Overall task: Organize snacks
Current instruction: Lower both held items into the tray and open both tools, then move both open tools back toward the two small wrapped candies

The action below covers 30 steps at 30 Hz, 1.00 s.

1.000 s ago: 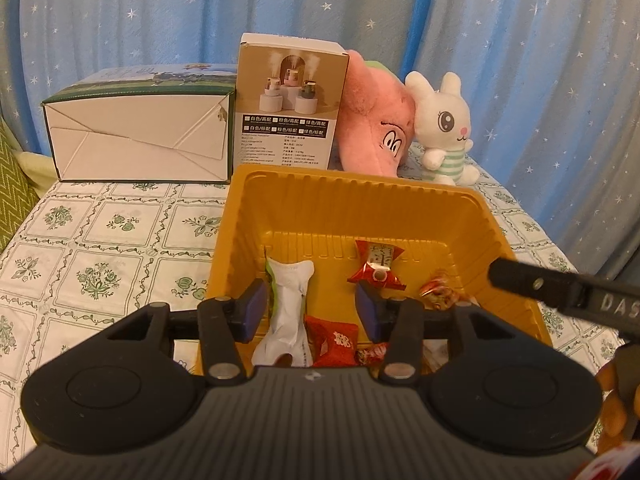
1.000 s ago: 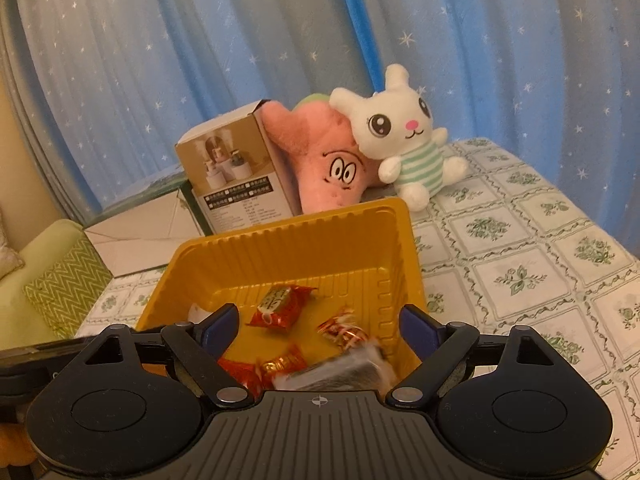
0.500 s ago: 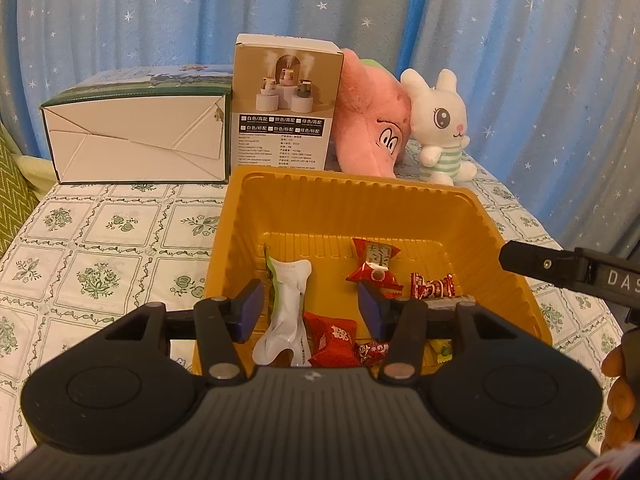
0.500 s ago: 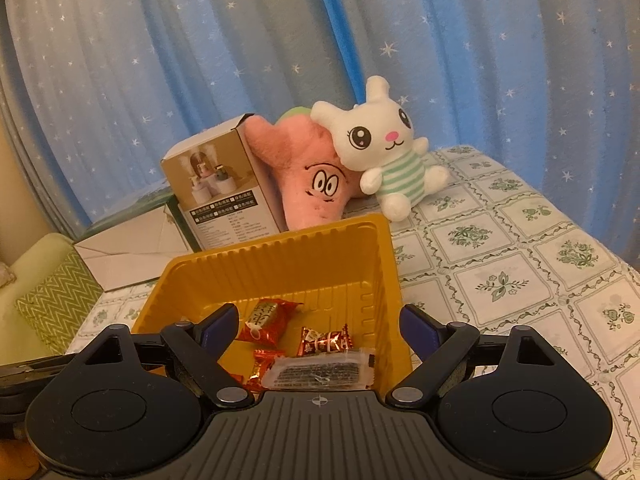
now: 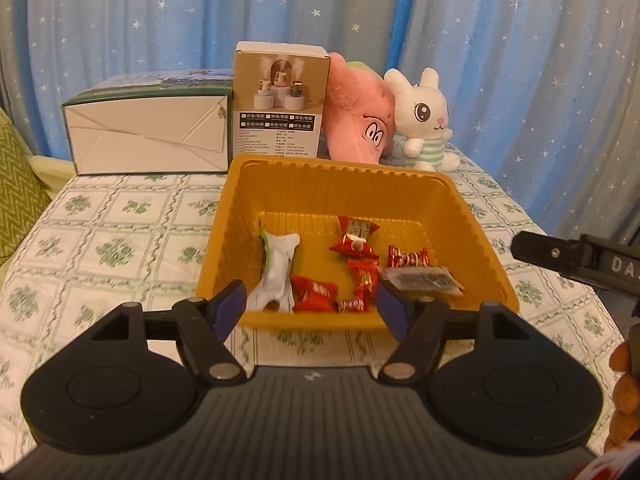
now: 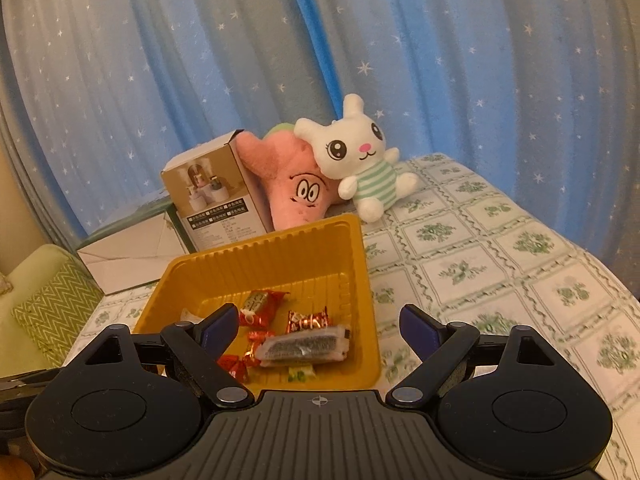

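Several snacks (image 5: 352, 272) lie in the yellow tray (image 5: 340, 184) on the table (image 5: 112, 240): red candies, a white packet (image 5: 276, 276) and a clear dark packet (image 5: 420, 280). The left hand-held gripper (image 5: 312, 306) has just been opening its jaws and holds nothing. The right hand-held gripper (image 6: 320, 328) is wide open and holds nothing too. A white bunny (image 6: 360, 160) sits behind the tray.
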Available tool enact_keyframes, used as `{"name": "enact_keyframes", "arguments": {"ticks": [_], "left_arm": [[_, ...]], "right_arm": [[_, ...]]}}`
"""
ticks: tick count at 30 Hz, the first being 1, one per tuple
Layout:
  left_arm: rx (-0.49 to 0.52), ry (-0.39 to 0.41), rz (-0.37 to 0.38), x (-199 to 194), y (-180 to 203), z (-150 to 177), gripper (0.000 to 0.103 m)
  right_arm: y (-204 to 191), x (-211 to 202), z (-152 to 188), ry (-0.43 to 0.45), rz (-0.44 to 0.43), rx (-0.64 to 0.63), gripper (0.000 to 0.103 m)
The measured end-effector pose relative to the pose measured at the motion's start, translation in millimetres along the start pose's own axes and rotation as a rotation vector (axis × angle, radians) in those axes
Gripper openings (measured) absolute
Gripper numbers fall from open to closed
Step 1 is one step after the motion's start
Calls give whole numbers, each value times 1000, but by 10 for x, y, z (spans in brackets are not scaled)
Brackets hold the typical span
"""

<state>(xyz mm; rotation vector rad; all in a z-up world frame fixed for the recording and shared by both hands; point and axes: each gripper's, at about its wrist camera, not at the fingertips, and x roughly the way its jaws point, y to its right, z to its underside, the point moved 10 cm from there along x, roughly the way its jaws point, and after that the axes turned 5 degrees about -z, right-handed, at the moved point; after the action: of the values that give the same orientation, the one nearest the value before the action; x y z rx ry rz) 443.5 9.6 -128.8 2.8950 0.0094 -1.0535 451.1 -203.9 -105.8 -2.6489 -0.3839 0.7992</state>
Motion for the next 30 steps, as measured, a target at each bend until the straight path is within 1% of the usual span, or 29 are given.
{"name": "enact_keyframes", "arguments": {"ticks": [2, 8, 10, 15, 19, 26, 30], "left_arm": [[-1, -2, -4, -108, 6, 55, 69], [0, 4, -14, -505, 12, 261, 75], [-7, 8, -20, -661, -10, 363, 79], [-32, 11, -45, -1047, -99, 653, 86], [-44, 6, -75, -1328, -198, 888, 90], [-75, -10, -132, -1734, -388, 1274, 91], [-82, -47, -138, -1810, -443, 1528, 91]], "right_arm": [[-4, -146, 52, 3, 2, 3, 87], [-2, -605, 235, 15, 10, -10, 87], [4, -762, 325, 17, 15, -14, 87], [27, -1112, 639, -8, 25, -11, 87], [32, -1380, 909, -31, 29, -5, 87], [-4, -1692, 1346, -84, 28, 7, 87], [-94, -1774, 1490, -106, 17, -16, 87]]}}
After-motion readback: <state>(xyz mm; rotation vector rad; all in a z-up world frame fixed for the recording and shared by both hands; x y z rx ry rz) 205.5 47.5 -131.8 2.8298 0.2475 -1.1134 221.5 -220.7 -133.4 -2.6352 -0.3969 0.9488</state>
